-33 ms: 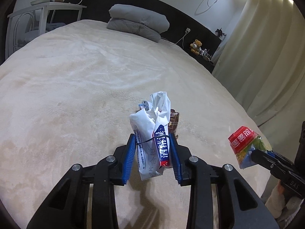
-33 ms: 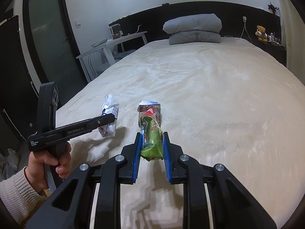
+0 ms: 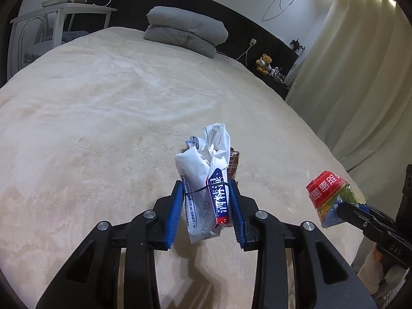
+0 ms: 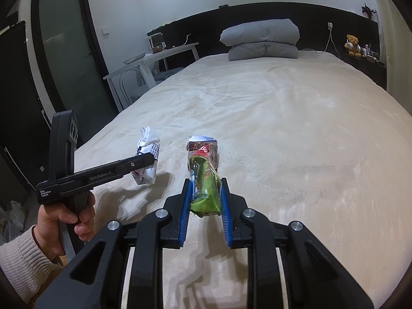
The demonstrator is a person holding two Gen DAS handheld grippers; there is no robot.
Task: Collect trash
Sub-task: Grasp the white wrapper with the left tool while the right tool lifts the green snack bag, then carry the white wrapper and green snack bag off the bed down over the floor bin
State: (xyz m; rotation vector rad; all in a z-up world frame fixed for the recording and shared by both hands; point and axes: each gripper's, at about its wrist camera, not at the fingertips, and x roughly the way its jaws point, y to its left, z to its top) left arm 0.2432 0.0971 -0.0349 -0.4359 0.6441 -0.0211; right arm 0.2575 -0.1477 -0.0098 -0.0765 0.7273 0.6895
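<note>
2 pieces are already grabbed: the white wrapper (image 3: 203, 180) is pinched in the left gripper (image 3: 206, 206), the green snack bag (image 4: 206, 190) in the right gripper (image 4: 204, 206). 1 brown packet (image 4: 206, 146) is left on the bed (image 4: 283, 128).

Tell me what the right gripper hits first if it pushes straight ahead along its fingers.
Probably the brown snack packet lying on the bed just beyond the green wrapper that the right gripper holds. Depth is unclear; it could pass above it.
</note>
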